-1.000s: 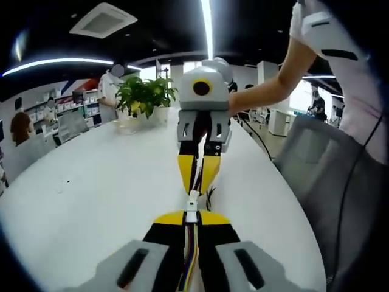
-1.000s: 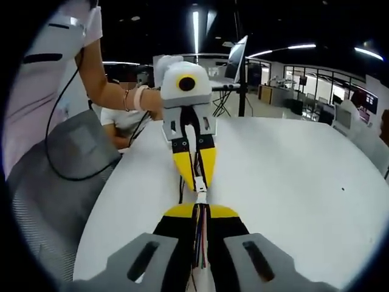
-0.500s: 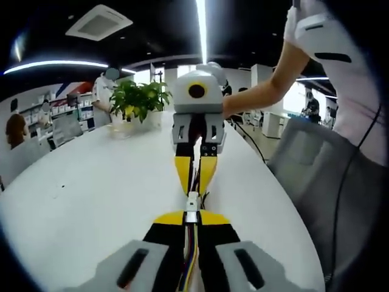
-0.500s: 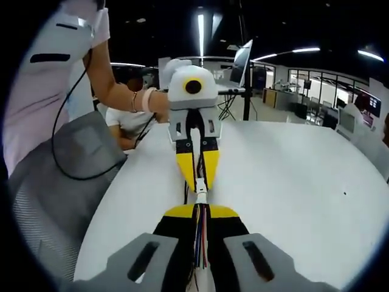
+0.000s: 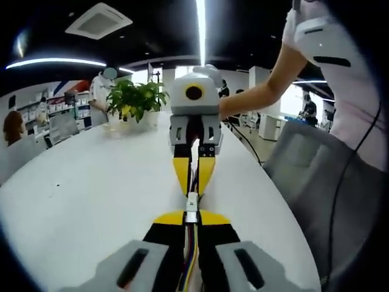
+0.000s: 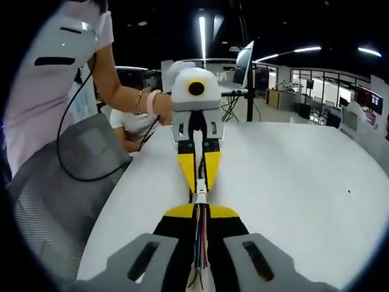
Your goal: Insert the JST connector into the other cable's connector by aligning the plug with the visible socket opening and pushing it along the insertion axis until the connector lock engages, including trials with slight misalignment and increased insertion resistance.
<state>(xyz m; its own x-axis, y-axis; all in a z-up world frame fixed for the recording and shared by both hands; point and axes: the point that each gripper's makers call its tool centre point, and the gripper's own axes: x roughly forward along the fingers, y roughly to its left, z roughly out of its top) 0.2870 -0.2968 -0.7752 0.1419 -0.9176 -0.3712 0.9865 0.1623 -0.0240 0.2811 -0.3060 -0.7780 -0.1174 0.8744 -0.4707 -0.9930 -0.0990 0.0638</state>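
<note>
- Left gripper [image 5: 191,222]: yellow-tipped jaws clamped on multicoloured wire bundle [image 5: 189,255].
- Right gripper [image 6: 200,216]: clamped likewise.
- Small white JST connector pair [image 5: 192,204]: between tips, above white table [image 5: 91,201].
- Change: views drifted; joint unchanged, probably seating.

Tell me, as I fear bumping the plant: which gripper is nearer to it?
Right. The plant stands beyond the right gripper; the left gripper sits farther back, facing both.

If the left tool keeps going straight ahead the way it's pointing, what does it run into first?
Most likely the right tool, facing it tip to tip. The left tool holds a cable whose white connector already meets the other cable's end, so little free travel seems left.
</note>
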